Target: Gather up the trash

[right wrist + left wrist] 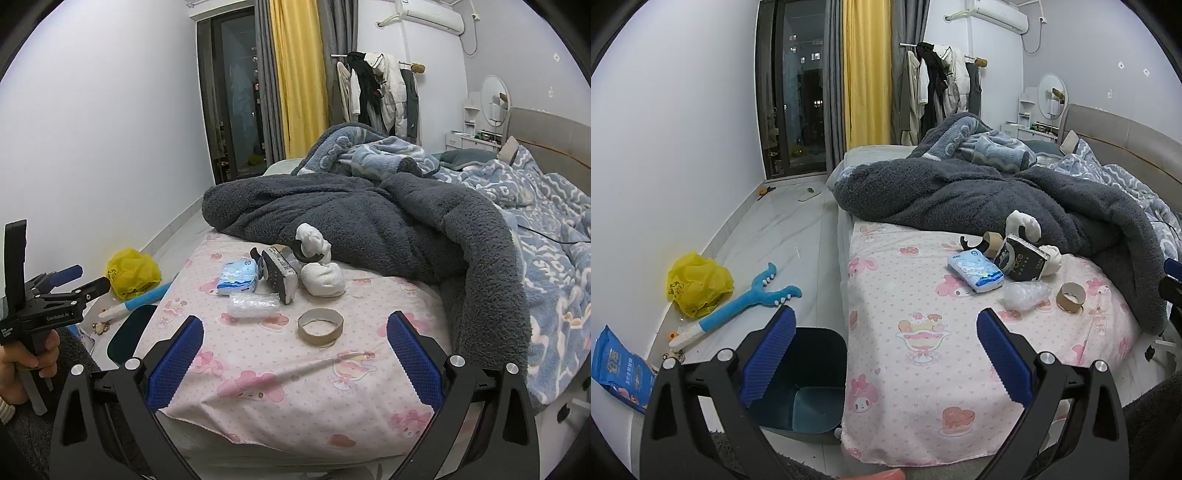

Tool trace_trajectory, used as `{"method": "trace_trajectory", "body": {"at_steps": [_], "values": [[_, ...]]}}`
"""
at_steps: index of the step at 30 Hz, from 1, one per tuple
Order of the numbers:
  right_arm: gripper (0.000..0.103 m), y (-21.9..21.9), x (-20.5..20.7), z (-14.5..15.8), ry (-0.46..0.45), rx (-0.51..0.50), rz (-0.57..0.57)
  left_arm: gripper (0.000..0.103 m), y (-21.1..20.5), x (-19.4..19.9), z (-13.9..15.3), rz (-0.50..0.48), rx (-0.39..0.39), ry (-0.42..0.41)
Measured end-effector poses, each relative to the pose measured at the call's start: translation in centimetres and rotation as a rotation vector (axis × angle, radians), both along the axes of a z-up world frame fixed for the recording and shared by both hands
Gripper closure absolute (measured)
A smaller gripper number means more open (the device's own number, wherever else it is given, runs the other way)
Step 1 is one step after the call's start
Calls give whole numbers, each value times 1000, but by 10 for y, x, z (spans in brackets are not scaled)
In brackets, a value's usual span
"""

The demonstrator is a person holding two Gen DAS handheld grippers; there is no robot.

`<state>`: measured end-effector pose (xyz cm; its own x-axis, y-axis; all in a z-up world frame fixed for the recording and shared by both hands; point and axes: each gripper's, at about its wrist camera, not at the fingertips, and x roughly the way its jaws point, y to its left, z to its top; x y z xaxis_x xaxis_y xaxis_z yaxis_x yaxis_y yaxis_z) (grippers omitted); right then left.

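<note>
Pink cartoon-print bedsheet (295, 387) carries the trash: a cardboard tape ring (320, 326), clear plastic wrap (253, 305), a blue tissue pack (236, 282) and a black box (1023, 261) reading "face", while both grippers, left (886, 325) and right (295, 332), hover with jaws apart, empty.

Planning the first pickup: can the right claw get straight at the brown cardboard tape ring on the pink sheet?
Probably yes. The right claw is open and empty, and the brown cardboard tape ring lies flat just ahead of it with only bare pink sheet between; the clear plastic wrap sits off to one side.
</note>
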<state>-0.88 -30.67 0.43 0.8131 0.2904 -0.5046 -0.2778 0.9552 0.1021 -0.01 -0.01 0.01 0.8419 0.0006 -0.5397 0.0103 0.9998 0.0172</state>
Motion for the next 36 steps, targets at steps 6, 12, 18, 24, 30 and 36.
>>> {"method": "trace_trajectory", "body": {"at_steps": [6, 12, 18, 24, 30, 36], "values": [[3, 0, 0, 0, 3, -3, -1, 3, 0, 0, 0, 0, 0, 0], [3, 0, 1, -1, 3, -2, -1, 3, 0, 0, 0, 0, 2, 2], [3, 0, 1, 0, 4, -3, -1, 3, 0, 0, 0, 0, 2, 2], [3, 0, 1, -1, 5, -2, -1, 3, 0, 0, 0, 0, 2, 3], [3, 1, 3, -2, 6, 0, -1, 3, 0, 0, 0, 0, 2, 4], [3, 0, 2, -1, 7, 0, 0, 3, 0, 0, 0, -1, 0, 4]]}}
